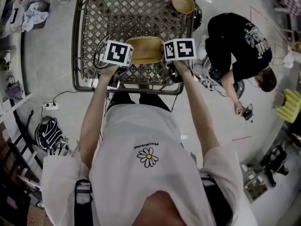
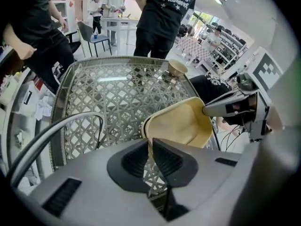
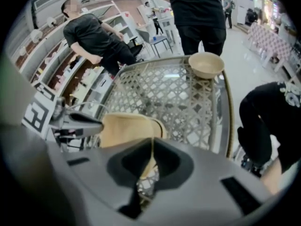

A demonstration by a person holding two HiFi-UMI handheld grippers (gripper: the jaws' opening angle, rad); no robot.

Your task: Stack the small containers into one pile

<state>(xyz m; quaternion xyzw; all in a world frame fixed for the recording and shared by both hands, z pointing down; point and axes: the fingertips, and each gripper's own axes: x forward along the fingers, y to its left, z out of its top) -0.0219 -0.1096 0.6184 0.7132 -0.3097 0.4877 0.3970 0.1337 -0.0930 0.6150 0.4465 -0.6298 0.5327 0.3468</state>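
A tan, square-ish container (image 1: 143, 50) hangs tilted over the near edge of the metal lattice table (image 1: 75, 41), held from both sides. My left gripper (image 1: 127, 55) is shut on its left rim, a thin edge pinched between the pads (image 2: 149, 152). On the opposite rim my right gripper (image 1: 165, 51) is shut too, the edge showing between its pads (image 3: 151, 154). The container (image 2: 181, 124) fills the space ahead of the left jaws, and the container (image 3: 124, 128) also shows ahead of the right jaws. A round tan bowl (image 1: 183, 3) stands at the table's far right corner.
A person in black (image 1: 240, 46) crouches on the floor right of the table. Other people (image 2: 160, 13) stand beyond its far edge. A power strip with cable (image 1: 49, 106) and a striped bag (image 1: 49, 133) lie on the floor to the left.
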